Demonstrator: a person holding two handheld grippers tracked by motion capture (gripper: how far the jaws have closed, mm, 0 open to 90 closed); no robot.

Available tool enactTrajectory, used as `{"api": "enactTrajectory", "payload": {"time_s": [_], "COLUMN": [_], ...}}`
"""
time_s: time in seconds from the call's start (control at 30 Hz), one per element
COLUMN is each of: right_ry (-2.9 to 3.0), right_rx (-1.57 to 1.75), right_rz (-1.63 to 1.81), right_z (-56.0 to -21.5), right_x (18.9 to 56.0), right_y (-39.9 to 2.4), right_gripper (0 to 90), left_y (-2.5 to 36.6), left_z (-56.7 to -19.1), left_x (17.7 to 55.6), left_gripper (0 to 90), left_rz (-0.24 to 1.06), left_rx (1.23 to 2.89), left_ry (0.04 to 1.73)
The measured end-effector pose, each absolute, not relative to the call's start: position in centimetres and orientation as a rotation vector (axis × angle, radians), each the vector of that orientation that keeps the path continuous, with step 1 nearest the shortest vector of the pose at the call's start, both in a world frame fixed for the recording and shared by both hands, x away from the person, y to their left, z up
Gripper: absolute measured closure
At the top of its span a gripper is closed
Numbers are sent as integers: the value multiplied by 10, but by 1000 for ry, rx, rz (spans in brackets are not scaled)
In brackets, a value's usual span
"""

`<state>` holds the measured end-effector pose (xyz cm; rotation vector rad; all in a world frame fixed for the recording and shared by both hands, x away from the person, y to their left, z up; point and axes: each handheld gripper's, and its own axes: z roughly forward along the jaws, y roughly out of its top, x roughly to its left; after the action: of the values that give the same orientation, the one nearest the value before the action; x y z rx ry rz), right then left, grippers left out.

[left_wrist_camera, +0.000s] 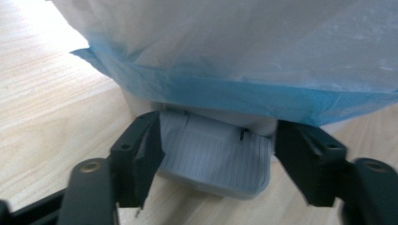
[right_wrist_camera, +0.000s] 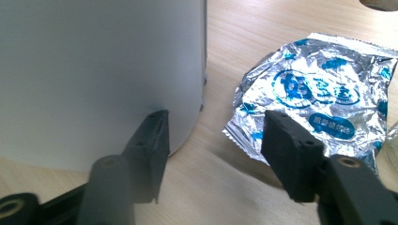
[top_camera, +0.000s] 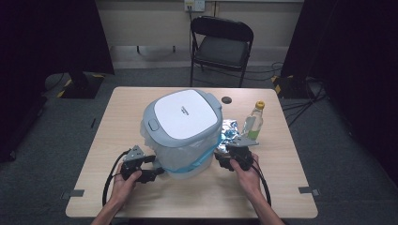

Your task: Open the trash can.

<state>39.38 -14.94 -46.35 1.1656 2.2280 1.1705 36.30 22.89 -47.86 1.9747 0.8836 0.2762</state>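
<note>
Bin (top_camera: 183,122): lid closed, we judge trash not yet in.
Left gripper (left_wrist_camera: 216,161): spread around pedal (left_wrist_camera: 213,161), lower centre.
Right gripper (right_wrist_camera: 213,140): spread, empty, wrapper (right_wrist_camera: 324,89) upper right.

Your forearms come in low over the worktop (top_camera: 197,206), one hand on each hand-held gripper. Your left hand-held gripper (top_camera: 157,169) lies level, pointing right, its jaws standing apart. Your right hand-held gripper (top_camera: 223,157) lies level too, pointing forward and left, its jaws also spread wide.
</note>
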Motion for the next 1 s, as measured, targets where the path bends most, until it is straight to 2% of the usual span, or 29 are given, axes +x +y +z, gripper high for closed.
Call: {"api": "enactTrajectory", "payload": {"time_s": [0.17, 0.23, 0.43, 0.5, 0.53, 0.7, 0.77, 0.8, 0.83, 0.9, 1.0], "right_ry": [2240, 2261, 2287, 2289, 2291, 2303, 2306, 2298, 2298, 2282, 2277], "right_rx": [1162, 1154, 1137, 1131, 1130, 1098, 1096, 1106, 1106, 1115, 1130], "right_rz": [1182, 1194, 1198, 1205, 1198, 1197, 1184, 1182, 1182, 1183, 1231], "right_z": [-462, -463, -466, -467, -468, -466, -466, -466, -466, -465, -466], "right_x": [384, 376, 367, 367, 369, 372, 375, 378, 378, 382, 392], "right_y": [-154, -153, -146, -143, -140, -135, -134, -135, -135, -136, -136], "right_gripper": [352, 339, 303, 303, 303, 291, 286, 294, 294, 359, 366], "left_y": [253, 263, 263, 260, 255, 254, 253, 252, 250, 248, 243], "left_z": [-482, -482, -486, -490, -494, -490, -491, -492, -493, -492, -491], "left_x": [364, 374, 399, 404, 406, 402, 400, 399, 398, 397, 393], "left_gripper": [291, 287, 288, 336, 332, 392, 440, 502, 502, 491, 476], "left_rz": [311, 372, 442, 417, 393, 403, 380, 368, 340, 327, 315], "left_rx": [1970, 1945, 1969, 1983, 2022, 2016, 2024, 2042, 2033, 2041, 2064], "left_ry": [965, 1021, 1071, 1055, 1042, 1010, 1013, 1002, 1003, 992, 969]}}
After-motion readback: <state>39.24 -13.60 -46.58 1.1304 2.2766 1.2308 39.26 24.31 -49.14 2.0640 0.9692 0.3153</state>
